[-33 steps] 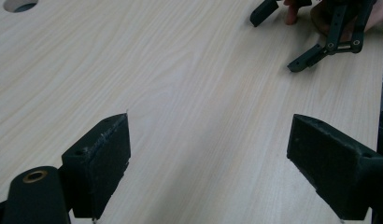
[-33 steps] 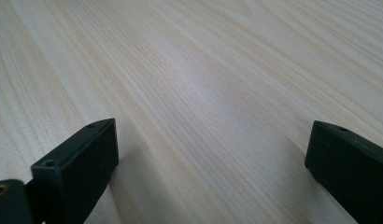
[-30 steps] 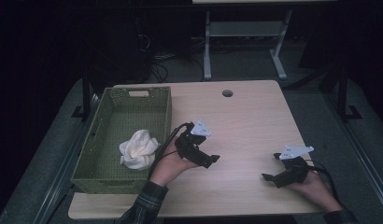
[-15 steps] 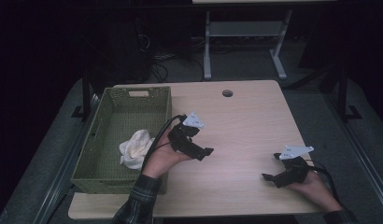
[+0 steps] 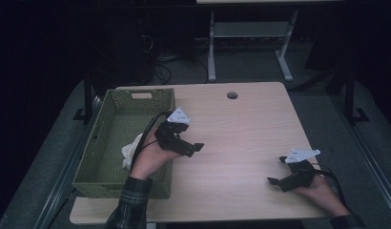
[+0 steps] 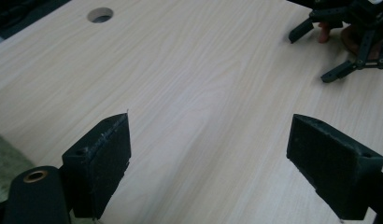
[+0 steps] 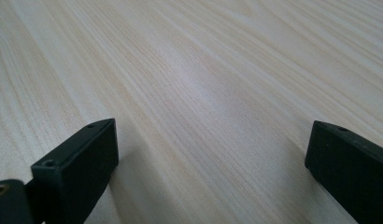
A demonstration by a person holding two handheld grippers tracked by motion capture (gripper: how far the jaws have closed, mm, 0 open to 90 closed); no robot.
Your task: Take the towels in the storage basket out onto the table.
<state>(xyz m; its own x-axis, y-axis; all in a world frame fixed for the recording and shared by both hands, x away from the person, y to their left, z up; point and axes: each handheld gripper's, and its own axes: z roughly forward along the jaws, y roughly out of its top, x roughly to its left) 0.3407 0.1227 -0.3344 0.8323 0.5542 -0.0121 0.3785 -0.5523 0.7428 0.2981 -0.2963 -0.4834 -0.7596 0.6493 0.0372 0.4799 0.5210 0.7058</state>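
Note:
My left gripper hovers open over the wooden table, just right of a green woven basket. Its jaws stand wide apart with bare wood between them. A crumpled white cloth lies inside the basket, partly hidden behind the left hand. My right gripper rests low at the table's near right, open, pointing left. In its own view the right gripper holds nothing, only table grain between the pads. The left gripper view also catches the right gripper farther off, at top right.
A round cable hole sits near the table's far edge, also seen as the hole in the left gripper view. Dark floor, cables and a desk frame lie beyond the table. A corner of the basket shows bottom left.
The left hand and its gripper have shifted a little toward the far side and to the left, along the basket's right wall. The right gripper has stayed put.

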